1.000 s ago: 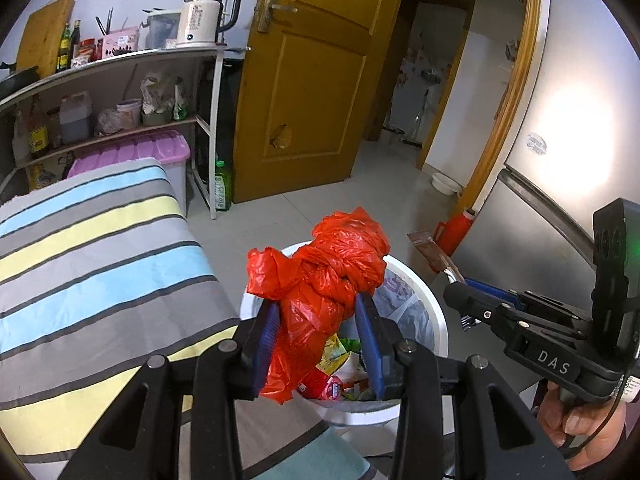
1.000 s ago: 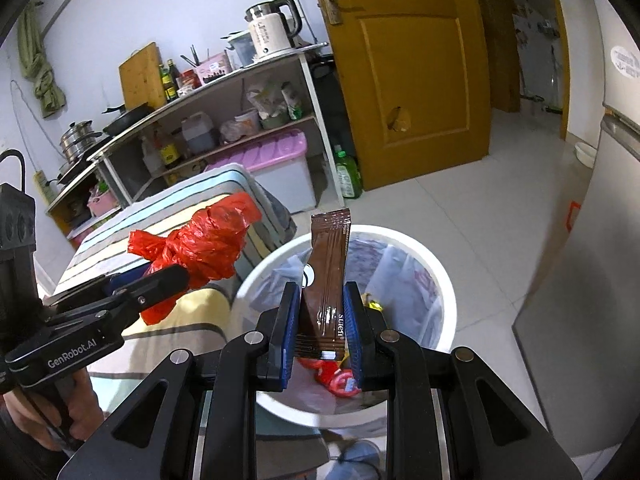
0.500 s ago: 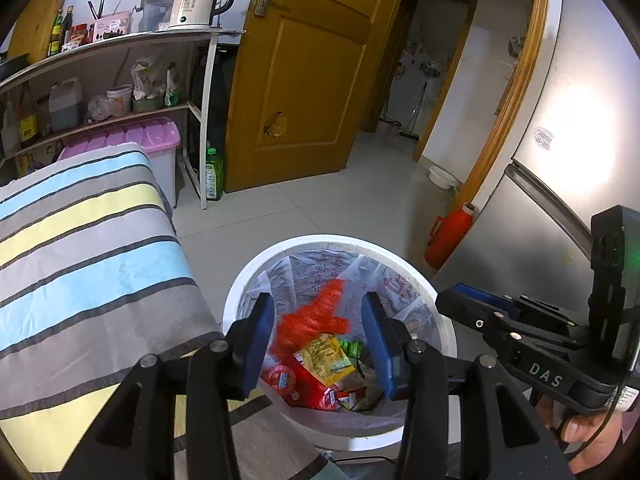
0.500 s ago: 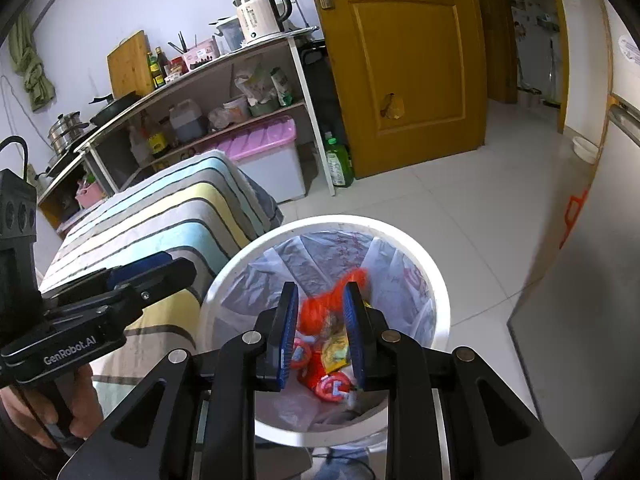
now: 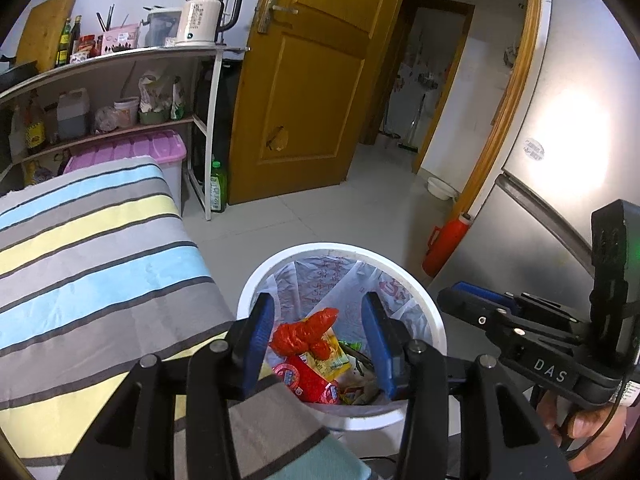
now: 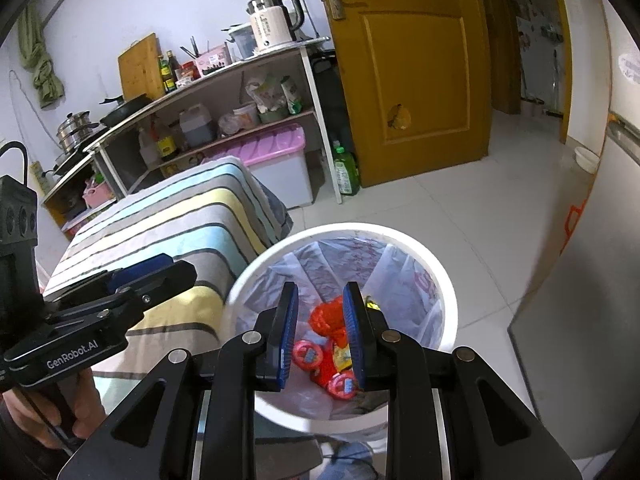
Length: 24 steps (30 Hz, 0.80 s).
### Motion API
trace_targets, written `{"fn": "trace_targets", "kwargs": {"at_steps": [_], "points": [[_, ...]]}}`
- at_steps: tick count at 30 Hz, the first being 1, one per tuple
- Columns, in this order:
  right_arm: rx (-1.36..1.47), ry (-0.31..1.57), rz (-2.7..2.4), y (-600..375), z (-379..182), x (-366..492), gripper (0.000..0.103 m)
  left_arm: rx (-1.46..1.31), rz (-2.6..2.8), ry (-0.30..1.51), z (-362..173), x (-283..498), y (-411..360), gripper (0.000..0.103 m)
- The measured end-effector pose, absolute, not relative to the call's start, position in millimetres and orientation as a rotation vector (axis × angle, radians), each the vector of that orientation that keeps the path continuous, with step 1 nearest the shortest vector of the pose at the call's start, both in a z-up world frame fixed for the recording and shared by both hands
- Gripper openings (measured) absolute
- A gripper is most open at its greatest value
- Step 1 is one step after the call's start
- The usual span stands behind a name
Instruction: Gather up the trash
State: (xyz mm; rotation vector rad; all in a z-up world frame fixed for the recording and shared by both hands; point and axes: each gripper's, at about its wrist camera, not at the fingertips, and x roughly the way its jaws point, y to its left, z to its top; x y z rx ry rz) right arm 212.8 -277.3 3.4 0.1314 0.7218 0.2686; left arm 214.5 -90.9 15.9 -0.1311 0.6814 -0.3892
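Note:
A white bin (image 5: 340, 246) with a clear liner stands on the floor beside the table; its rim (image 6: 360, 228) also shows in the right wrist view. Inside, a crumpled red plastic bag (image 5: 304, 332) (image 6: 328, 316) lies on several snack wrappers. My left gripper (image 5: 318, 308) hangs over the bin, open and empty; from the right wrist it shows as a side arm (image 6: 160, 268). My right gripper (image 6: 320, 292) is also above the bin, its jaws only narrowly apart with nothing between them; in the left wrist view it reaches in from the right (image 5: 460, 296). The brown wrapper is not clearly visible.
The table under a striped cloth (image 5: 100, 260) borders the bin on the left. A red thermos (image 5: 444, 248) and a grey fridge (image 5: 540, 240) stand to the right. Behind are a shelf unit with a pink-lidded box (image 5: 132, 148), a green bottle (image 5: 218, 192) and a wooden door (image 5: 312, 100).
The left gripper let go of the red bag and the right gripper let go of the brown wrapper; the bag now lies in the bin. Both grippers are empty.

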Motion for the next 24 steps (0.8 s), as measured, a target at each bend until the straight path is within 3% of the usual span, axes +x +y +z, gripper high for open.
{"fn": "trace_targets", "kwargs": {"at_steps": [24], "points": [[0.06,0.607,0.323,-239.9,41.7,99.7,0.042,-0.109,-0.355,0.569,47.1,108.4,-50.9,0.053]]}}
